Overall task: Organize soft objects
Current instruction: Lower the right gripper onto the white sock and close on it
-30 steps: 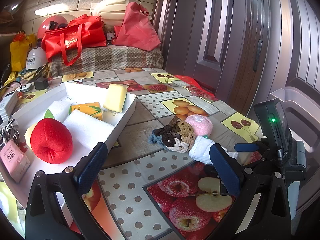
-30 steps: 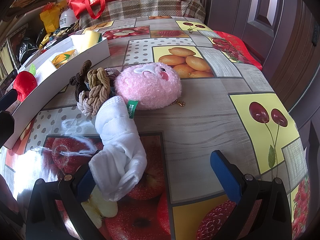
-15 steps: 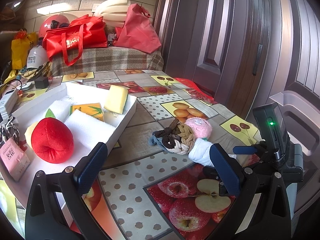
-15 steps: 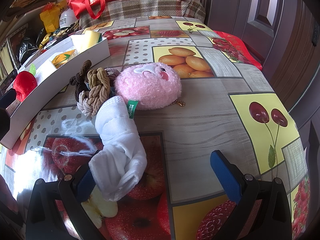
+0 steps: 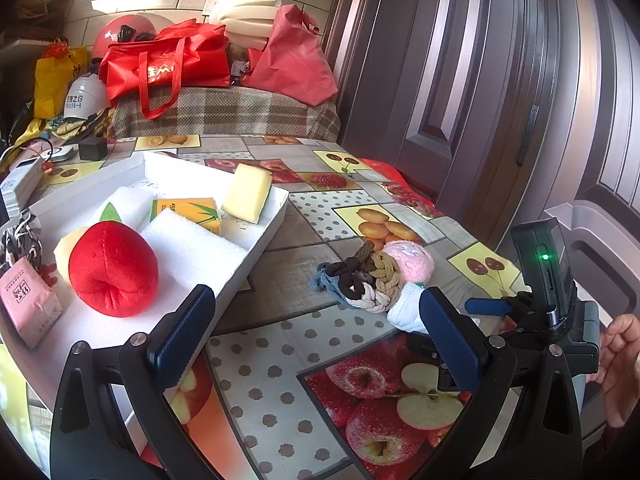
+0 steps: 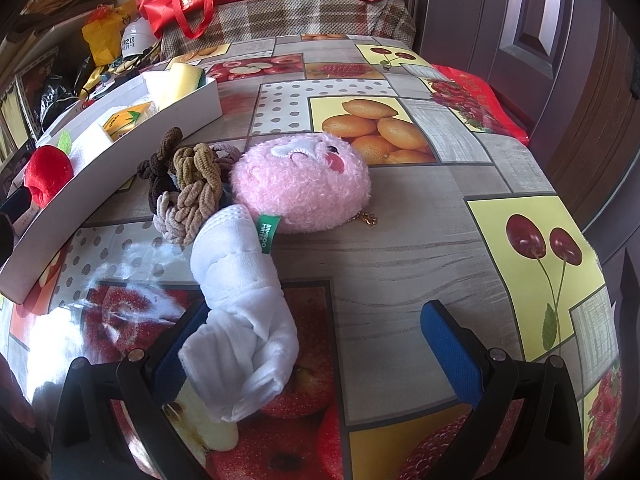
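Observation:
A rolled white towel [image 6: 240,300] lies on the fruit-print table with its near end between the fingers of my open right gripper [image 6: 308,344]. A pink plush [image 6: 300,188] and a braided bundle of brown and beige hair ties [image 6: 188,192] touch its far end. In the left wrist view the same pile shows: plush [image 5: 412,260], hair ties [image 5: 364,280], towel [image 5: 404,308]. My left gripper [image 5: 316,336] is open and empty, near the corner of the white tray [image 5: 264,236]. The tray holds a red plush apple [image 5: 112,268], white foam [image 5: 192,248] and a yellow sponge [image 5: 248,192].
Red bags [image 5: 168,64] and a helmet [image 5: 120,32] sit on a plaid cover at the table's far end. A pink packet [image 5: 28,304] lies left of the tray. A dark door [image 5: 480,80] stands to the right. The right gripper's body [image 5: 552,304] is beside the towel.
The left gripper has drifted slightly back and left, so the pile sits a little farther off. The right gripper and the towel have not moved.

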{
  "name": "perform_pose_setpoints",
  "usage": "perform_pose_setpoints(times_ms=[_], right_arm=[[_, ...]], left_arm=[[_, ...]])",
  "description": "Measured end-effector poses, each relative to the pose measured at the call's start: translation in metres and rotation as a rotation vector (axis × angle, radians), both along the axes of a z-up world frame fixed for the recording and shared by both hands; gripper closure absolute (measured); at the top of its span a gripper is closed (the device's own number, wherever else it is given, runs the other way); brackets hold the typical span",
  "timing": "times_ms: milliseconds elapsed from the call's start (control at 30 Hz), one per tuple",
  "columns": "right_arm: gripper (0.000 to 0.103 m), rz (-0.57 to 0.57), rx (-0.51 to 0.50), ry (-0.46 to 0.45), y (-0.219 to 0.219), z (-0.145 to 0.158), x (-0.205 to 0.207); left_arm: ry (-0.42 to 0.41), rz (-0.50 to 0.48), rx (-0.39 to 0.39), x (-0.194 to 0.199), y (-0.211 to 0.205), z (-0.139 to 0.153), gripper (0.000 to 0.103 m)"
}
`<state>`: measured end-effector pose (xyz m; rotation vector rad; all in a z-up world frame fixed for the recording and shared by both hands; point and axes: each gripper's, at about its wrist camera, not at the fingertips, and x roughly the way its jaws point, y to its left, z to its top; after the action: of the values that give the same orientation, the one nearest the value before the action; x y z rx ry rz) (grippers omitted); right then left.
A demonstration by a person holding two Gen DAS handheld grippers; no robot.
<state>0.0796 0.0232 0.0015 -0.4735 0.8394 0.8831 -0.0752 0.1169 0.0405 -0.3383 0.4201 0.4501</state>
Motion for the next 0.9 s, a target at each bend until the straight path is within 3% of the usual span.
perform_pose_setpoints(times_ms=[900], right_arm=[[0.0,0.066,0.005,-0.005,0.018,0.0,0.007]], left_arm=[[-0.024,0.001,-0.034,-0.007,0.008,-0.004,0.0]])
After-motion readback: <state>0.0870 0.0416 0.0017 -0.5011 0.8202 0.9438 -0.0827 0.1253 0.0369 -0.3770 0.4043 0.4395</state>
